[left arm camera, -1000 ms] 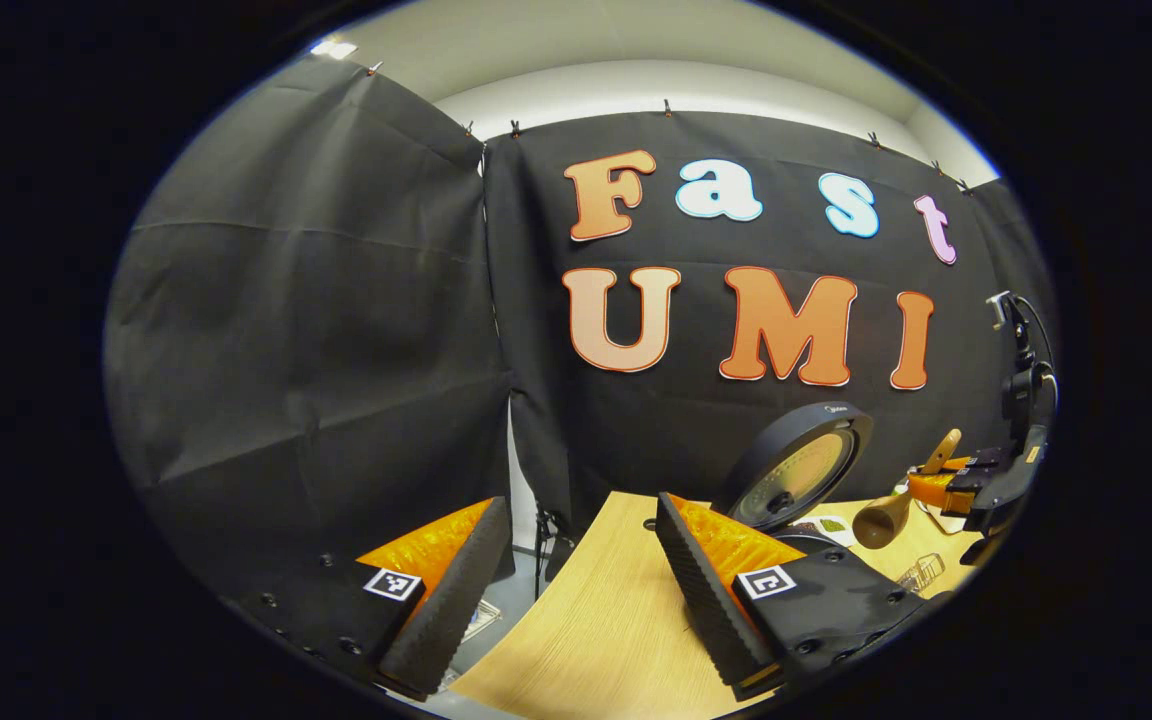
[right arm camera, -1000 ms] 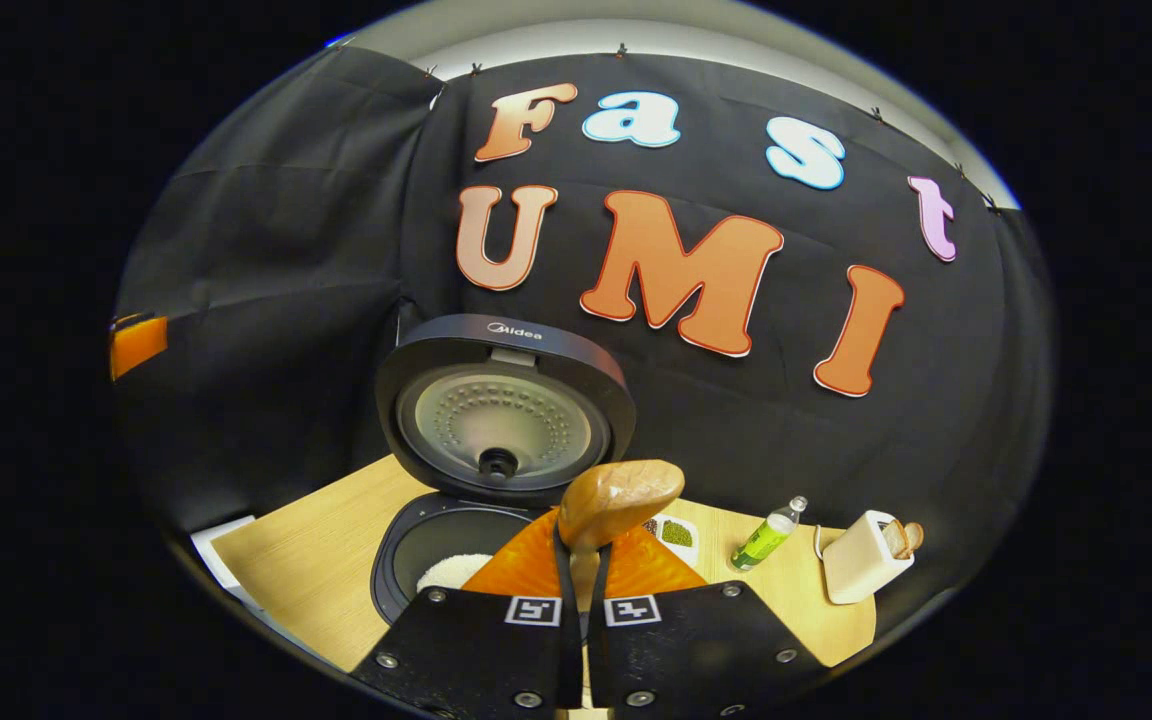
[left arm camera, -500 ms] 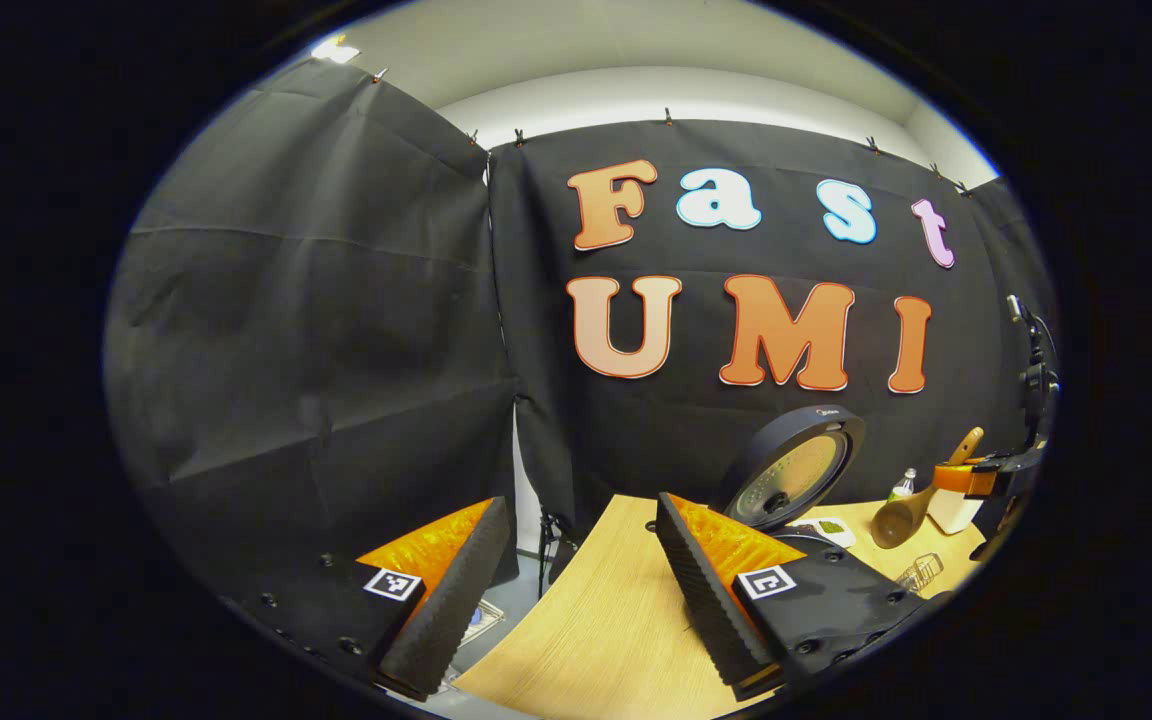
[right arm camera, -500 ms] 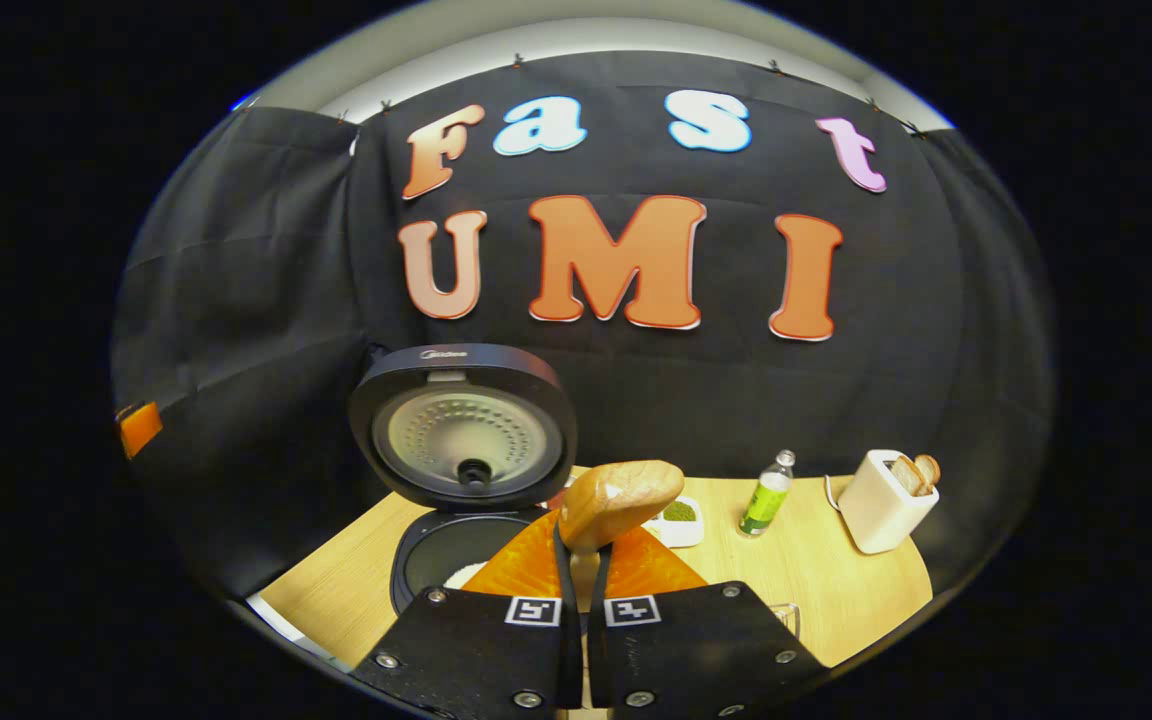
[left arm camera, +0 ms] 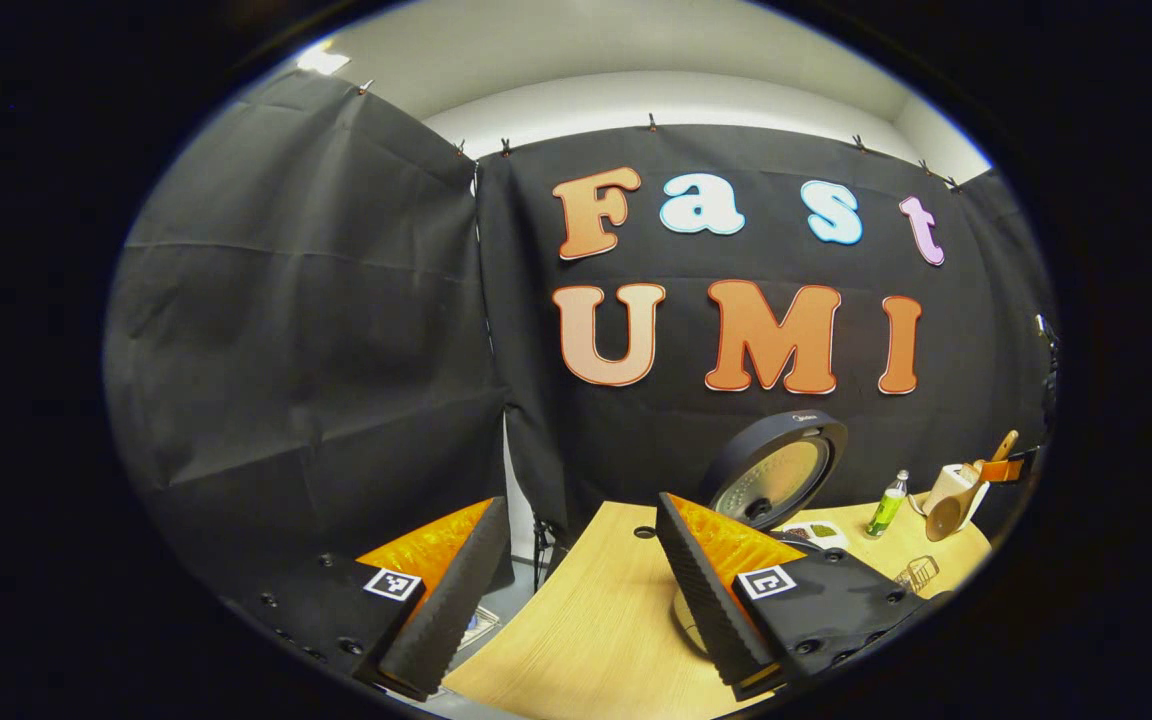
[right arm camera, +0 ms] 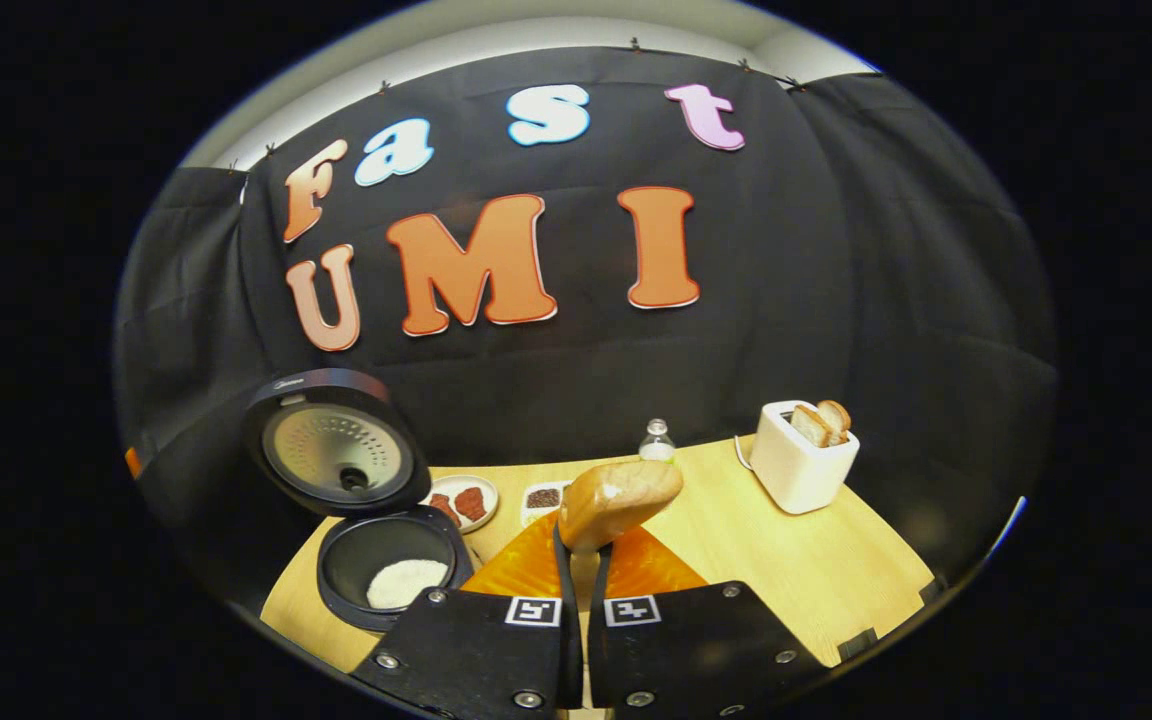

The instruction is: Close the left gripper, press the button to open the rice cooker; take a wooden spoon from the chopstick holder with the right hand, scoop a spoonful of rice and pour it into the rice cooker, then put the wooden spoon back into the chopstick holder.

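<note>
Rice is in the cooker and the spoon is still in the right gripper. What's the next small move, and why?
Probably carry the wooden spoon on toward its holder. The rice cooker stands open with rice in the pot, and the right gripper is shut on the spoon, away from the cooker. I cannot make out the holder.

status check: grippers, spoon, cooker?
Left gripper open, idle. Right gripper shut on wooden spoon. Rice cooker lid up, rice inside. Toaster ahead, path clear.
</note>
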A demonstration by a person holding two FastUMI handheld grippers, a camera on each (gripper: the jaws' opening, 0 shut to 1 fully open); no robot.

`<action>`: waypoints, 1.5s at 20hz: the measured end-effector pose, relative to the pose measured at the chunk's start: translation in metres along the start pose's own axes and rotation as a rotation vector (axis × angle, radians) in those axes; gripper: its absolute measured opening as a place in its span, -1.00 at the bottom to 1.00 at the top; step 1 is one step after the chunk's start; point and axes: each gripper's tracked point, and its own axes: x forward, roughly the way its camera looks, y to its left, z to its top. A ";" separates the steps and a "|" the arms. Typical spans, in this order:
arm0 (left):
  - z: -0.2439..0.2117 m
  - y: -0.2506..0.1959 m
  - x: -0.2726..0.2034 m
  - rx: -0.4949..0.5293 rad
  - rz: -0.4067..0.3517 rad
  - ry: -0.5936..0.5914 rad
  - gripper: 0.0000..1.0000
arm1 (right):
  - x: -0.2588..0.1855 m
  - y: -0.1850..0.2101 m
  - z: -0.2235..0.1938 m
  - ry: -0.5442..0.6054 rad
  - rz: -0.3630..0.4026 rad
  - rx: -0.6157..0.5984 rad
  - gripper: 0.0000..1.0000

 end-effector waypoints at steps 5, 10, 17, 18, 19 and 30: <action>-0.003 -0.027 -0.008 0.034 0.012 -0.006 0.97 | 0.020 -0.048 -0.027 0.066 -0.046 0.042 -0.96; -0.006 -0.051 -0.011 0.029 0.030 -0.004 1.00 | 0.037 -0.071 -0.071 0.176 -0.047 0.113 -0.97; -0.007 -0.067 -0.008 0.014 0.060 0.000 0.97 | 0.072 -0.082 -0.127 0.307 -0.027 0.166 -0.96; -0.007 -0.068 -0.009 0.015 0.066 0.001 0.97 | 0.074 -0.082 -0.134 0.323 -0.022 0.173 -0.96; -0.006 -0.070 -0.009 0.015 0.069 0.001 1.00 | 0.075 -0.082 -0.141 0.345 -0.017 0.180 -0.96; 0.018 -0.085 -0.012 0.019 0.079 -0.019 0.96 | 0.086 -0.121 -0.153 0.381 -0.078 0.289 -0.43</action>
